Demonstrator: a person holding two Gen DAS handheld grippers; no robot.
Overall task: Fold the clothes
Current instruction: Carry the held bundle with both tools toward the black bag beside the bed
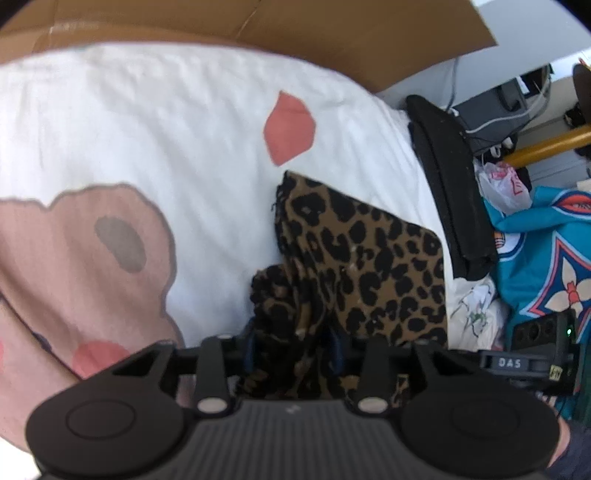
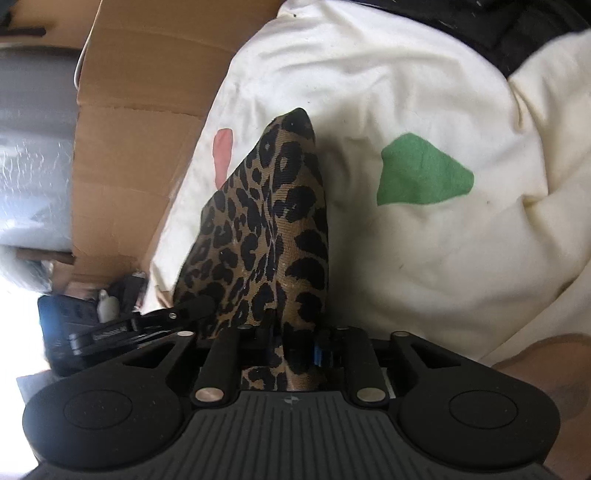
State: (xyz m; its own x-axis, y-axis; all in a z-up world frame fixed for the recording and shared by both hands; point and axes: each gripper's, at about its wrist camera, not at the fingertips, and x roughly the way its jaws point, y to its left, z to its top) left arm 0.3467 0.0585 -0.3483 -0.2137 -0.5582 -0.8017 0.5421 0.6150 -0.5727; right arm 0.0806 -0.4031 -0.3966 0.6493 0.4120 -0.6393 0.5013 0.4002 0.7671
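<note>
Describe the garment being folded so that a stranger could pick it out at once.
Start at the big white bedcover with pink and brown shapes. On it, beside a strip of black cloth, lies the leopard-print garment, held by both grippers. Only it has black spots on tan.

A cluttered bedroom in a home: a bed under a white duvet (image 1: pixel 184 122) printed with a cartoon bear, cardboard (image 1: pixel 332 33) propped behind it, and clothes (image 1: pixel 546 251), a plastic bag (image 1: pixel 502 184) and cables (image 1: pixel 495 122) heaped alongside.
</note>
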